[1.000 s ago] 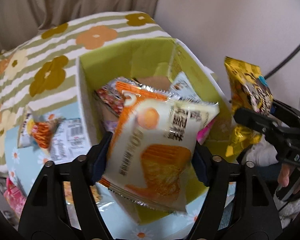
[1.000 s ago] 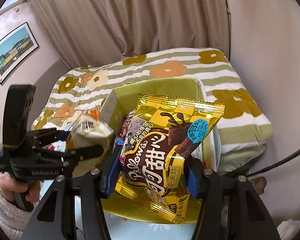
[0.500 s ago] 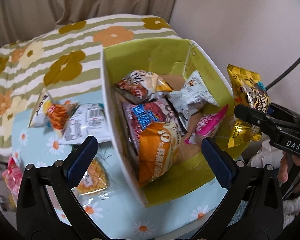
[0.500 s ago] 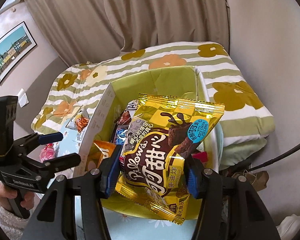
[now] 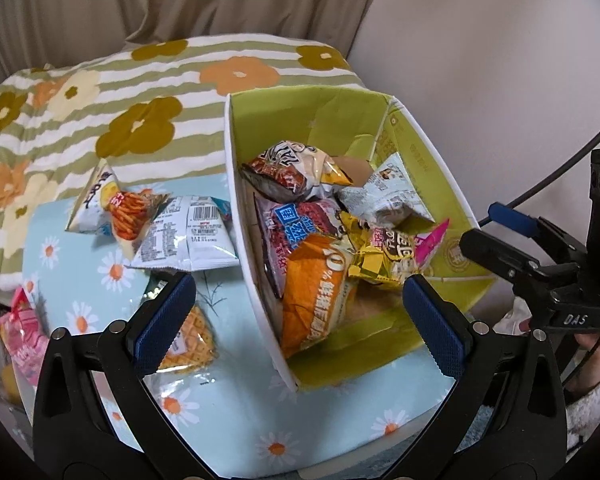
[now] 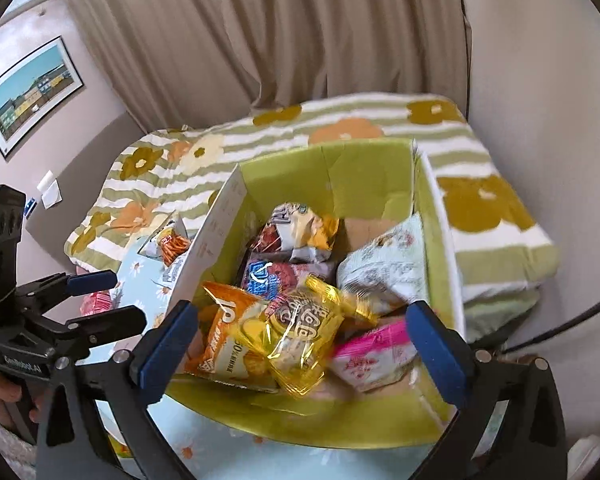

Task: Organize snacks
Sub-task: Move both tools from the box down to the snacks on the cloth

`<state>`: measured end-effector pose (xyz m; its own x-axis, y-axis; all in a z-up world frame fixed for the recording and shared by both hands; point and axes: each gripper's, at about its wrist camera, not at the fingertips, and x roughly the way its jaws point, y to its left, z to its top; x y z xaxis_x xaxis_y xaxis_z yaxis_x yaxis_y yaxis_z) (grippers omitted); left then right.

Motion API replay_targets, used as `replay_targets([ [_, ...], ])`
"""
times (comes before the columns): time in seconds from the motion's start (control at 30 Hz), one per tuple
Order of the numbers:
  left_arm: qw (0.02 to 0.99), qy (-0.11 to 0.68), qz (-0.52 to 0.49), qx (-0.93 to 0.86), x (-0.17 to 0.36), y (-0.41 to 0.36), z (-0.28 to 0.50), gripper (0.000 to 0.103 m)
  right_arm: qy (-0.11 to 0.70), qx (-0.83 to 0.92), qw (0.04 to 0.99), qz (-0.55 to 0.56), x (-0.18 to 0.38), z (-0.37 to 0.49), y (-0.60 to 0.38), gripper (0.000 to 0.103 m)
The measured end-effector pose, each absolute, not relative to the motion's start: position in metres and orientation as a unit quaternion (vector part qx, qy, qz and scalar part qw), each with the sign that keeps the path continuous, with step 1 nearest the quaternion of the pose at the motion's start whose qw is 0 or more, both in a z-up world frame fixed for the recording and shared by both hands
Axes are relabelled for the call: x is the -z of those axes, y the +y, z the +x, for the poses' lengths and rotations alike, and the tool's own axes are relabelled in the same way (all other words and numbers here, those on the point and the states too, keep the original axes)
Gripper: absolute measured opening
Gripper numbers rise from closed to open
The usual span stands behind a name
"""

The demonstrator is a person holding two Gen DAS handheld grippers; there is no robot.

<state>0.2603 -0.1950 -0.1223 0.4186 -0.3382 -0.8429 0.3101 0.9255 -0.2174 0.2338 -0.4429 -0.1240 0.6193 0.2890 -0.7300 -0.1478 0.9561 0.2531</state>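
A green cardboard box [image 5: 320, 120] [image 6: 340, 168] stands on the daisy-print table and holds several snack packets. Among them are an orange packet [image 5: 316, 296] [image 6: 228, 340] and a gold chocolate packet [image 5: 384, 256] [image 6: 296, 340], which lies loose on the pile, blurred. My right gripper [image 6: 302, 312] [image 5: 496, 236] hovers over the box's near edge; its jaws are opening, wide apart, and touch nothing. My left gripper [image 5: 298, 284] [image 6: 120, 300] stands open over the box's left wall with nothing between its fingers. Loose packets lie left of the box: an orange-sticks packet [image 5: 120, 208], a white one [image 5: 192, 240] and a waffle one [image 5: 188, 340].
A pink packet [image 5: 20, 336] lies at the table's left edge. Behind the table is a bed with a striped flower blanket [image 5: 140, 92], then curtains [image 6: 260, 40]. A wall stands close on the right, with a black cable [image 5: 560, 168] in front of it.
The left gripper let the orange packet fall into the box and drew back leftward. The right gripper opened and its gold packet dropped onto the pile.
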Motion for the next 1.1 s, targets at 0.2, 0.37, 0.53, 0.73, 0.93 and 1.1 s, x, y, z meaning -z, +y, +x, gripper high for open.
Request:
replay_targets([
  [0.2,0.853,0.491,-0.006,0.178,0.114,-0.195,0.245,0.103,0.434,-0.135,0.883,0.119,0.124,0.231,-0.454,0.103],
  [0.37,0.864,0.479,-0.018,0.153,0.104,-0.184,0.231,0.103,0.425,-0.140,0.888,0.105,0.118,0.228,-0.452,0.103],
  [0.53,0.870,0.478,-0.035,0.115,0.106,-0.165,0.212,0.103,0.425,-0.174,0.882,0.103,0.121,0.222,-0.440,0.103],
  [0.73,0.872,0.481,-0.062,0.068,0.115,-0.131,0.191,0.103,0.414,-0.210,0.882,0.083,0.118,0.216,-0.415,0.103],
  [0.93,0.873,0.478,-0.089,0.029,0.113,-0.077,0.178,0.103,0.394,-0.247,0.883,0.060,0.104,0.211,-0.375,0.103],
  [1.1,0.873,0.477,-0.100,-0.007,0.107,-0.013,0.173,0.103,0.379,-0.268,0.885,0.039,0.097,0.209,-0.327,0.103],
])
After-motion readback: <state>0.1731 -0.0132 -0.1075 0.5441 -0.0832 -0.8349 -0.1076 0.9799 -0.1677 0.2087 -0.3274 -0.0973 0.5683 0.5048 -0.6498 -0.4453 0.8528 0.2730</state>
